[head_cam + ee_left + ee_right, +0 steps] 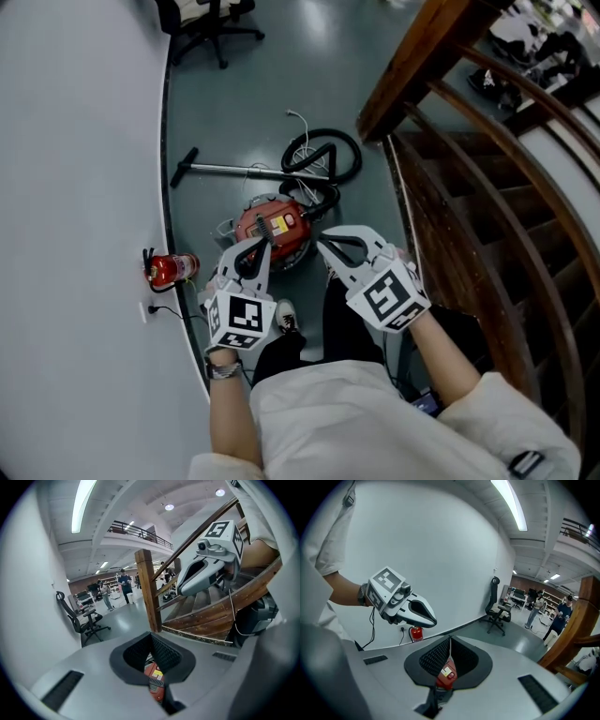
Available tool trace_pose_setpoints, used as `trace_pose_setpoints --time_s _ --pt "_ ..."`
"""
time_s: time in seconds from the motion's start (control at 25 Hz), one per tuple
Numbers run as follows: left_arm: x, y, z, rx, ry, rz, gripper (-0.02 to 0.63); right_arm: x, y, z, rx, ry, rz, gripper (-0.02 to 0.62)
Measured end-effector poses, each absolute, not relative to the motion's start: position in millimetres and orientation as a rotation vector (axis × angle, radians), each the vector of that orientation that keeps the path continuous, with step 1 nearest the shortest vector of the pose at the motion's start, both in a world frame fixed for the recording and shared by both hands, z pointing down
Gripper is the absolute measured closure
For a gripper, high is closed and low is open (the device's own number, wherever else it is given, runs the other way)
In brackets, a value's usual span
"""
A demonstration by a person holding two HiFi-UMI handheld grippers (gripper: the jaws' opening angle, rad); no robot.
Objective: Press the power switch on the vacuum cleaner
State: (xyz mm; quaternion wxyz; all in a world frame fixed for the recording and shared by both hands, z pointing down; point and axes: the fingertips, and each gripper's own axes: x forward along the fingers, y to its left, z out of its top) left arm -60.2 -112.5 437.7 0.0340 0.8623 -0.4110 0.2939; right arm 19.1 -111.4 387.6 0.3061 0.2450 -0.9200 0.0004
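1. Nothing has been pressed yet. The vacuum cleaner (274, 228) sits on the floor (281, 84) at 12 o'clock from both tools, and neither one touches it.
2. The left hand-held gripper (263, 246) has its jaws together on nothing, and the right hand-held gripper (322, 246) is likewise closed and empty. Each gripper's own view shows the red body through the gap beneath its meeting pads.
3. What is left, as I judge it, is the whole press: bring one closed tip down onto the top of the body and push the switch. I cannot tell which marking there is the switch.
4. From the vacuum cleaner:
   - the hose (323, 155) coils at 1 o'clock;
   - the metal wand (239, 170) lies at 12 o'clock;
   - a fire extinguisher (172, 269) stands at 8 o'clock by the wall (75, 141);
   - a wooden staircase (469, 159) rises at 3 o'clock;
   - an office chair (208, 23) stands far off at 11 o'clock.
5. Nothing lies between the tips and the red top — only the hose loop crowds its far side.
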Motion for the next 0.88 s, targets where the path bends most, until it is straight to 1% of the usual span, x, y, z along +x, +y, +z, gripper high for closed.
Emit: trace_pose_setpoints --time_s 0.32,0.52,0.88 --pt "-75 -121 465 2.548 -1.314 0.902 0.607 20 -130 415 0.660 -2.441 0.063 0.565" --pt "-81 -128 481 2.505 -1.335 0.899 0.607 18 -142 438 0.622 -2.425 0.041 0.565" --pt "-85 -140 511 2.477 -1.312 0.913 0.607 19 -161 473 0.640 -2.436 0.138 0.565"
